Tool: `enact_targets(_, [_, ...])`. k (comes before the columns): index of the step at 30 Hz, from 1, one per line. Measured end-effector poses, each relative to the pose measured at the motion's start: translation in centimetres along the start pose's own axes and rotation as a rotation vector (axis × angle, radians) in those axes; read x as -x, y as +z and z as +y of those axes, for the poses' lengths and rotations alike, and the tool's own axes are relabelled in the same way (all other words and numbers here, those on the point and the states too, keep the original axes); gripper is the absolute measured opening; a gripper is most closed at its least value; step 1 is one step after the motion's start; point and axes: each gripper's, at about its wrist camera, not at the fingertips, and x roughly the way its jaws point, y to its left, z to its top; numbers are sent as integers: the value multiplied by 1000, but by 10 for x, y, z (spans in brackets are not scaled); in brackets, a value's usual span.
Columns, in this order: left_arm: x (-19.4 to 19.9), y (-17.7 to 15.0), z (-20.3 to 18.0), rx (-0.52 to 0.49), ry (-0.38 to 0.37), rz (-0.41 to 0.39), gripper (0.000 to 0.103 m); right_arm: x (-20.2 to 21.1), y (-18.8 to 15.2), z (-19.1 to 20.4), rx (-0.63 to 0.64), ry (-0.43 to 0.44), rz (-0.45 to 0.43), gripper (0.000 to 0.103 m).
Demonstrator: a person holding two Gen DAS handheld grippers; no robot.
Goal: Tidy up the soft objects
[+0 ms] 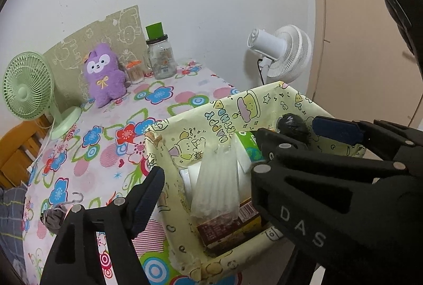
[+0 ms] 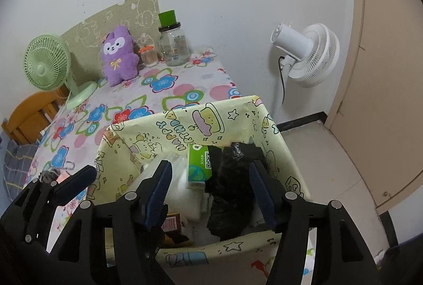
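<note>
Hanging over a yellow cartoon box (image 2: 185, 123), the right gripper (image 2: 211, 189) has its two blue pads (image 2: 158, 192) spread apart, and nothing is squeezed between them; a crinkly black bag (image 2: 232, 179) sits in the box right under the gap, closer to the right pad, and I cannot tell if that pad touches it; a green tissue pack (image 2: 198, 166) stands just past the tips, next to the black bag; a soft clear plastic pack (image 2: 182, 179) lies under the left pad, and a brown packet (image 2: 171, 224) peeks out below that pad.

The left gripper (image 1: 208, 163) is spread wide too, holding nothing; its left finger (image 1: 148, 195) hangs outside the box wall, over the flowery tablecloth (image 1: 111, 126), and its right finger is over the inside of the box; the clear plastic pack (image 1: 216, 184) stands in the box between the two fingers; the other gripper's blue pad (image 1: 335, 129) pokes in beyond it, by the black bag (image 1: 293, 123).

Far ahead of both grippers, at the back of the table, a purple plush toy (image 1: 104, 76) sits up against a green board (image 1: 97, 36); a green fan (image 1: 26, 86) is to its left, and a small stick jar (image 1: 134, 72) and a glass jar with a green lid (image 1: 160, 57) are to its right; a white fan (image 2: 306, 55) stands off past the table's right side.

A small grey cloth bundle (image 1: 54, 216) lies on the tablecloth just left of the left gripper.
</note>
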Motion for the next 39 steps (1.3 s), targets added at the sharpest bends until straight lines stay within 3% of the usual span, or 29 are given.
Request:
enact_targets(11, [20, -5, 11, 6, -3, -26, 85, 18, -5, 17, 19, -16, -19, 70])
enact_targets(25, [47, -11, 32, 23, 13, -76, 92, 46, -7, 46, 34, -30, -93, 86])
enact_targets(39, [68, -19, 54, 55, 12, -108, 97, 65, -13, 74, 80, -23, -123, 87])
